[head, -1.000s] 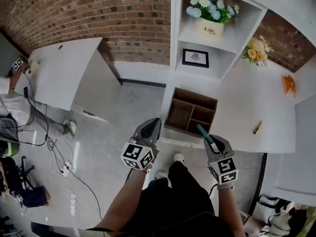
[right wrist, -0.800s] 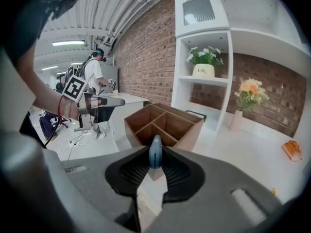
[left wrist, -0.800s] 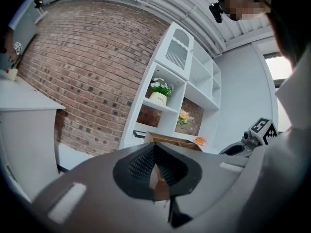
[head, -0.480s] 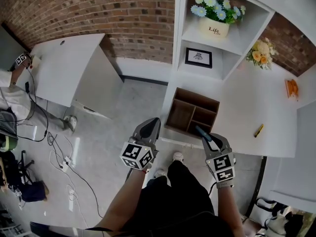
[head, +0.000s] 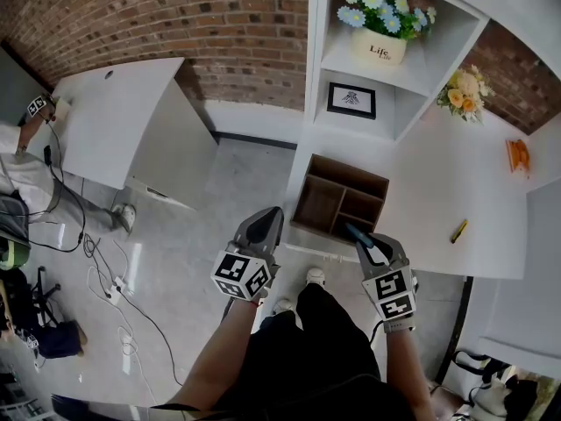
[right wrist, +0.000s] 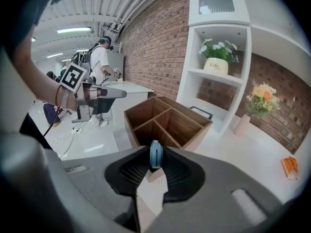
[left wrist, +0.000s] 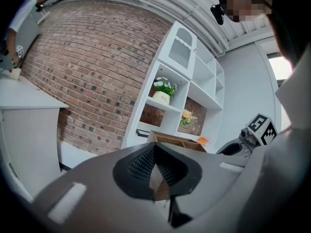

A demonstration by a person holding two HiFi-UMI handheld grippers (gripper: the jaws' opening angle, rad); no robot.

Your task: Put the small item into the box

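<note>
A brown wooden box (head: pixel 338 200) with three open compartments sits at the near left corner of the white table (head: pixel 456 196); it also shows in the right gripper view (right wrist: pixel 167 120). My right gripper (head: pixel 361 238) hovers just in front of the box's near edge, shut on a small blue pen-like item (right wrist: pixel 155 154) that sticks up between the jaws. The same blue item (head: pixel 354 232) pokes out toward the box in the head view. My left gripper (head: pixel 266 226) hangs over the floor left of the table, shut with nothing in it.
A yellow pen (head: pixel 458 229) lies on the table right of the box. An orange object (head: pixel 515 153) rests at the far right. White shelves hold a flower pot (head: pixel 378 44) and a framed picture (head: pixel 350 100). Cables (head: pixel 105 288) trail on the floor.
My right gripper with the blue item has edged slightly left and closer to the box's near edge. The left gripper has stayed nearly in place.
</note>
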